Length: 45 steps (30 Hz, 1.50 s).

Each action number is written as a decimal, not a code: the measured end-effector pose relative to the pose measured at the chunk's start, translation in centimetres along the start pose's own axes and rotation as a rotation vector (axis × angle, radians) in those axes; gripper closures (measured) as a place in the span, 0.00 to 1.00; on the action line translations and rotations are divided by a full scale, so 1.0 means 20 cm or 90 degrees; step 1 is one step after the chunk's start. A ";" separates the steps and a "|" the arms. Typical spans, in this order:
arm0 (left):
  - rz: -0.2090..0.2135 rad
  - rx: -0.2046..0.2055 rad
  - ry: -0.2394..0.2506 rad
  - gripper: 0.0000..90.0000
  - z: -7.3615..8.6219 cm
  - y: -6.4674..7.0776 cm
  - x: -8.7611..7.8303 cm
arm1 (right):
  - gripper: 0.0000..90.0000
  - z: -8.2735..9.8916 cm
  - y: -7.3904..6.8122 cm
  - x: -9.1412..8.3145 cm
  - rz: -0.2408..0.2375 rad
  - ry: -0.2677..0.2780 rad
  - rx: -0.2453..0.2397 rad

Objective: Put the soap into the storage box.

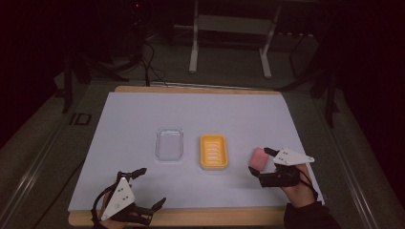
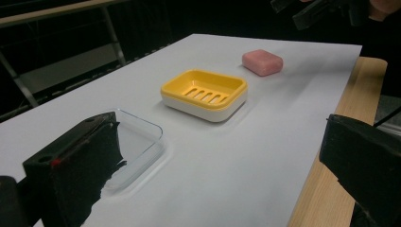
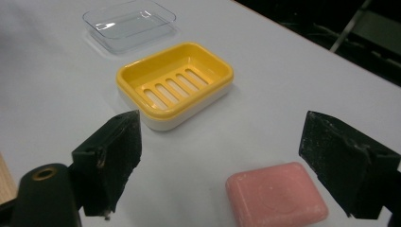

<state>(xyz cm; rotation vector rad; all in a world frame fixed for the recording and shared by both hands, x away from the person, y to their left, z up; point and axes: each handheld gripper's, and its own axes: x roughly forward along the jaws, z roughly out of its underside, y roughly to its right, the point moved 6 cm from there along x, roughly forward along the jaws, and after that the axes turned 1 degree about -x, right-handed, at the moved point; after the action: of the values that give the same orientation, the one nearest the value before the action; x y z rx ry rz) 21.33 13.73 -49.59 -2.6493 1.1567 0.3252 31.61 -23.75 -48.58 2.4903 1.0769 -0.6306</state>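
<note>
One pink soap (image 3: 276,193) between wide right gripper (image 1: 258,164) jaws; one yellow dish (image 1: 213,151), one clear lid (image 1: 169,144), both empty; left gripper (image 1: 152,188) wide.

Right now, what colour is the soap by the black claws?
Pink. The soap shows best in the right gripper view.

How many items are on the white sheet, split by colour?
Pink: 1, the soap bar
Yellow: 1, the slotted soap dish
Clear: 1, the plastic lid
Total: 3
</note>
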 end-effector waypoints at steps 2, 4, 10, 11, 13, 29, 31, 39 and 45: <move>-0.001 0.003 -0.001 0.00 0.00 0.00 0.00 | 0.16 0.01 0.01 0.01 0.004 -0.010 0.011; -0.002 0.002 -0.001 0.00 0.00 0.00 0.00 | 0.16 0.02 0.01 0.02 0.001 -0.015 0.019; 0.001 0.002 -0.004 0.00 0.00 0.00 0.00 | 0.15 0.04 0.01 0.02 -0.011 -0.071 0.025; 0.001 0.003 -0.003 0.00 0.00 0.00 0.00 | 0.14 0.05 0.01 0.02 -0.019 -0.085 0.033; 0.001 0.003 -0.002 0.00 0.00 0.00 0.00 | 0.15 0.05 0.01 0.02 -0.029 -0.096 0.050; 0.000 0.004 -0.006 0.00 0.00 0.00 0.00 | 0.12 0.13 0.00 0.05 -0.019 -0.267 0.082; 0.000 0.004 -0.006 0.00 0.00 0.00 0.00 | 0.12 0.15 0.00 0.05 -0.030 -0.292 0.098; -0.002 0.004 -0.005 0.00 0.00 0.00 0.00 | 0.12 0.16 0.00 0.06 -0.023 -0.334 0.110; -0.003 0.004 -0.005 0.00 0.00 0.00 0.00 | 0.13 0.17 0.00 0.04 -0.003 -0.407 0.164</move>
<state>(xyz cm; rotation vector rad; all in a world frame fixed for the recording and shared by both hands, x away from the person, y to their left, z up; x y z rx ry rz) 21.31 13.78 -49.65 -2.6431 1.1473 0.3300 31.23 -24.86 -51.92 2.2111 0.7831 -1.5135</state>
